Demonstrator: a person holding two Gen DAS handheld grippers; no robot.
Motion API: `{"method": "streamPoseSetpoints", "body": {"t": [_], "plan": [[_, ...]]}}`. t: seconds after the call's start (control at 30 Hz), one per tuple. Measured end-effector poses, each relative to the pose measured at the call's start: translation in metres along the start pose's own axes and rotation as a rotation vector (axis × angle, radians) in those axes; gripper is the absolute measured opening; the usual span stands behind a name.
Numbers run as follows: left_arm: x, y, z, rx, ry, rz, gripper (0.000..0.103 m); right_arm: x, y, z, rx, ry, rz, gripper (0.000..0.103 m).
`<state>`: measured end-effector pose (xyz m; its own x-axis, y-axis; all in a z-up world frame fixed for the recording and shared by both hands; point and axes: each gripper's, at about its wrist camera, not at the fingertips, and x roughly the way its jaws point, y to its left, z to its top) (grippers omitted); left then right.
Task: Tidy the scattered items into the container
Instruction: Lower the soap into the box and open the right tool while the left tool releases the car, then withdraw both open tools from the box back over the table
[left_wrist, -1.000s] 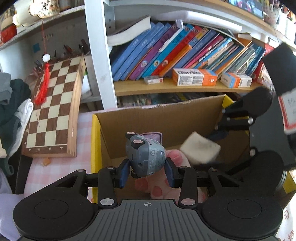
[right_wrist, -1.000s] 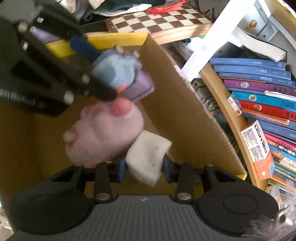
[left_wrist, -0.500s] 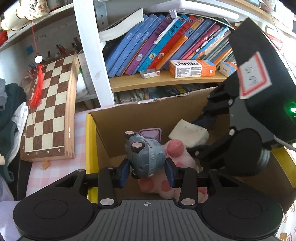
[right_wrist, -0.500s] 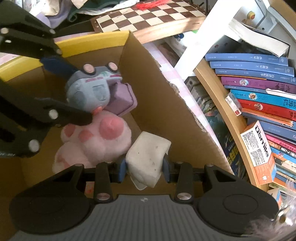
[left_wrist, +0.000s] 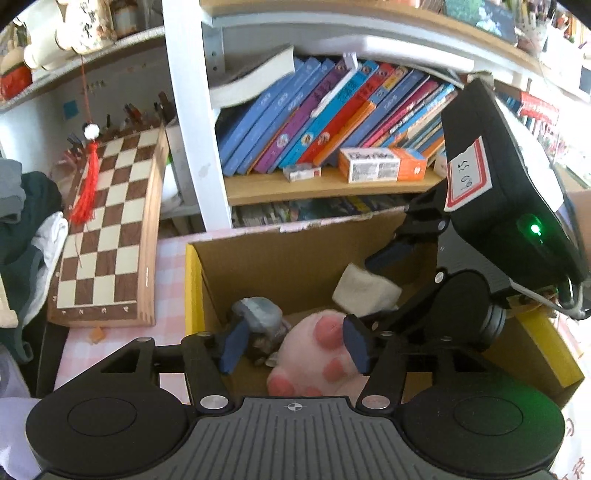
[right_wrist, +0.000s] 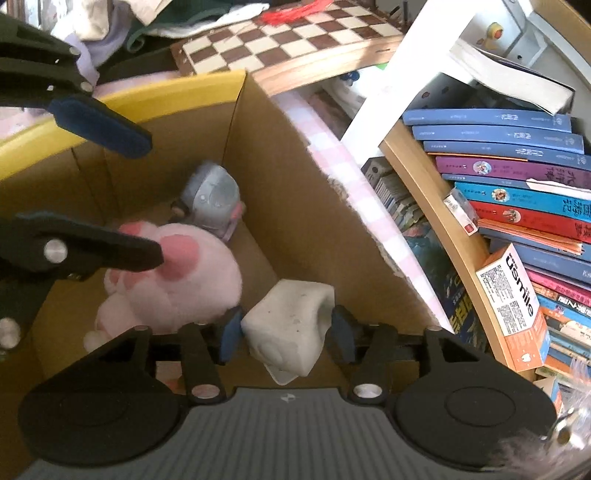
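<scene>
Inside the cardboard box (left_wrist: 295, 258), at its far left corner, the grey toy car (left_wrist: 258, 314) lies on the floor against the wall, just beside the pink plush (left_wrist: 317, 350) that fills the middle. The left tool (left_wrist: 291, 345) hangs above them with its blue pads spread wide and nothing between them. The right tool (right_wrist: 282, 332) is over the box's right side, its pads closed on the white sponge block (right_wrist: 291, 321), which is pinched across its width and held clear of the floor, near the plush and the side wall. The step in hand looks like setting that block down: it would go best lowered into the bare strip of floor between plush and wall, brought close to the bottom before the pads part, so that it drops flat rather than bouncing off the soft toy or catching on the torn cardboard edge. The block is soft, so the pads need to spread fully or it may cling to one side. The two tools are close together over the box, and the left one should lift straight up, clear of the right one's path.
</scene>
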<state>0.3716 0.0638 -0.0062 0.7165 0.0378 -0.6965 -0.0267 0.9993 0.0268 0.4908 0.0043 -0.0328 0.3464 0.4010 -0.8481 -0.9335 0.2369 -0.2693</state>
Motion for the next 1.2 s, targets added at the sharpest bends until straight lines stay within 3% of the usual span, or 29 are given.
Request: {"method": "streamPoseSetpoints", "body": {"t": [0.2, 0.6, 0.97, 1.2], "plan": [[-0.024, 0.0, -0.001, -0.015, -0.051, -0.003, 0.064, -0.025, -0.006, -0.005, 0.077, -0.07, 0.014, 0.071], [-0.085, -0.008, -0.012, -0.029, -0.164, -0.01, 0.076, -0.093, 0.001, -0.021, 0.179, -0.222, -0.028, 0.081], [-0.135, -0.009, -0.045, -0.042, -0.229, -0.027, 0.08, -0.161, 0.048, -0.05, 0.224, -0.336, -0.111, 0.083], [-0.16, -0.003, -0.064, -0.067, -0.266, -0.055, 0.08, -0.195, 0.078, -0.075, 0.317, -0.37, -0.177, 0.083]]}}
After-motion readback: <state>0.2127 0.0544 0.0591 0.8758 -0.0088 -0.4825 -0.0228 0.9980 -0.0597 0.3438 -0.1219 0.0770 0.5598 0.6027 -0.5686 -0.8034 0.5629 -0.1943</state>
